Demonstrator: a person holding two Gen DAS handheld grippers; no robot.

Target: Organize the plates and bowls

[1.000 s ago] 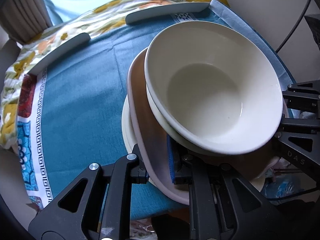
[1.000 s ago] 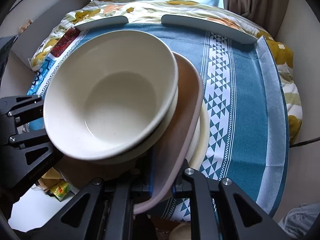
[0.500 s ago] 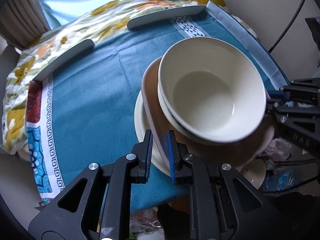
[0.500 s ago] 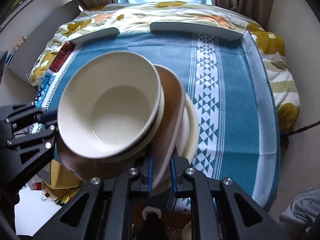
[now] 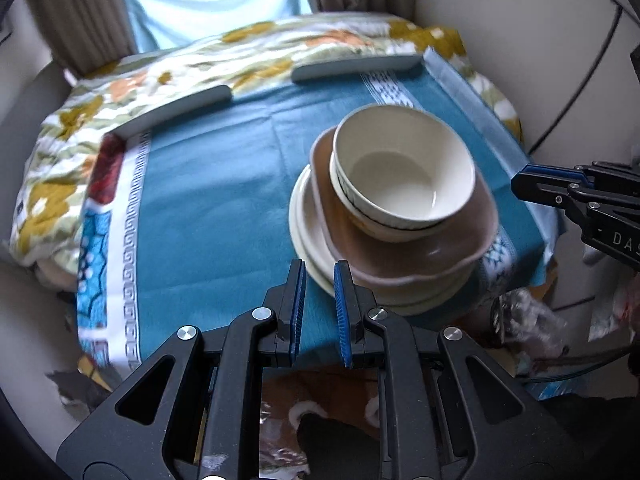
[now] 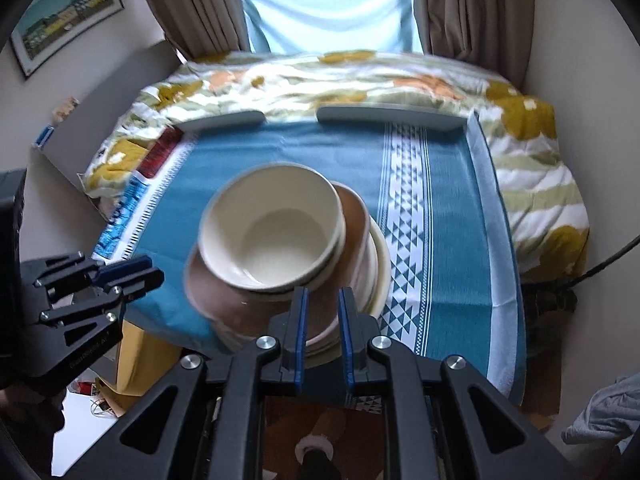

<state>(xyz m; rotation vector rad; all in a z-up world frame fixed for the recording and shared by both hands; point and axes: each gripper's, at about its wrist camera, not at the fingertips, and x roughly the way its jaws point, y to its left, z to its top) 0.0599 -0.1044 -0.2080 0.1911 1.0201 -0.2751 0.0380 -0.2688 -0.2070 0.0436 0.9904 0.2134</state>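
Stack of cream ceramic bowls on brown wavy-rimmed plate sits ahead of our left jaws, right jaws; both narrow, empty. We judge: back off straight, avoid clipping rims.

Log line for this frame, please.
stack: cream bowls in brown dish on cream plates, teal cloth | left gripper: empty | right gripper: empty

Brown curtains beside a bright window; framed picture on pale wall.
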